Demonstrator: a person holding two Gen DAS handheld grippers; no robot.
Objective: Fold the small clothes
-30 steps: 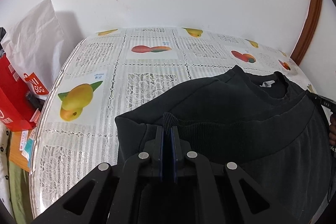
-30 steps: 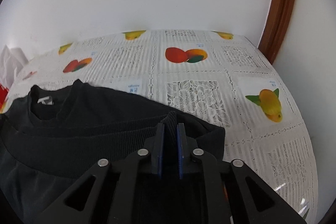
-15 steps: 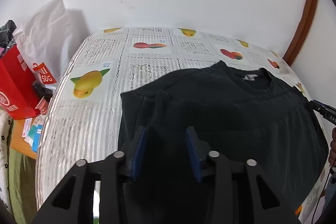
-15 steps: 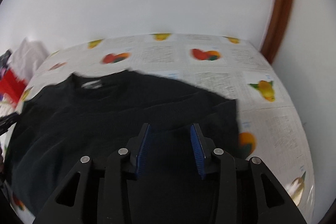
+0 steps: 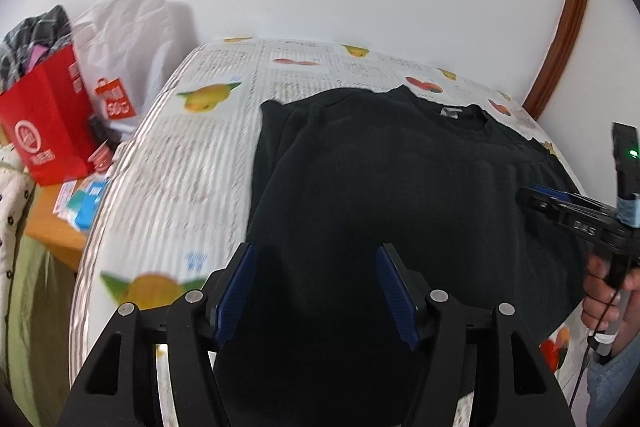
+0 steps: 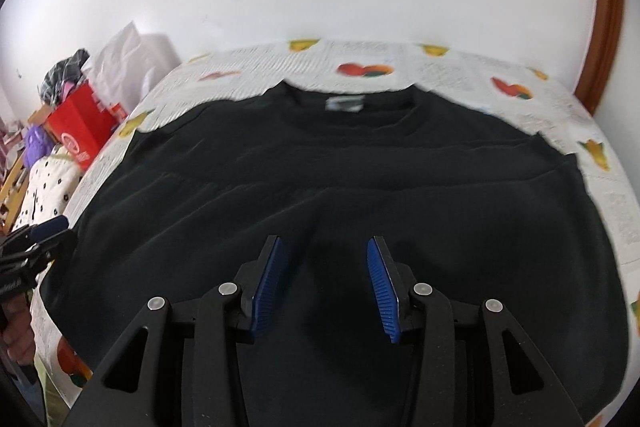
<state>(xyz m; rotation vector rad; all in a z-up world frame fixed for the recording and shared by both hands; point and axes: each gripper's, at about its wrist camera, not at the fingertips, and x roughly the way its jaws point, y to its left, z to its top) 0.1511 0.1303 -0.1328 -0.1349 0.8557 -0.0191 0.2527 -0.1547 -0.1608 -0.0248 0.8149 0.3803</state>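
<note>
A black sweatshirt [image 5: 380, 179] lies on the table, its lower part folded up toward the collar [image 6: 348, 107], where a white neck label shows. My left gripper [image 5: 316, 287] is open and empty above the garment's near left part. My right gripper [image 6: 324, 283] is open and empty above the garment's near middle. The right gripper also shows at the right edge of the left wrist view [image 5: 568, 207], and the left gripper at the left edge of the right wrist view [image 6: 28, 247].
The table carries a white lace cloth with fruit pictures [image 5: 192, 163]. A red paper bag [image 5: 48, 131] and a white plastic bag [image 5: 128, 59] stand beyond the table's left edge. A white wall is behind; a brown door frame [image 5: 564, 19] is at the right.
Both grippers let go of the sweatshirt's folded edge, opened wide and drew back and up from the table. The garment stays folded on the cloth.
</note>
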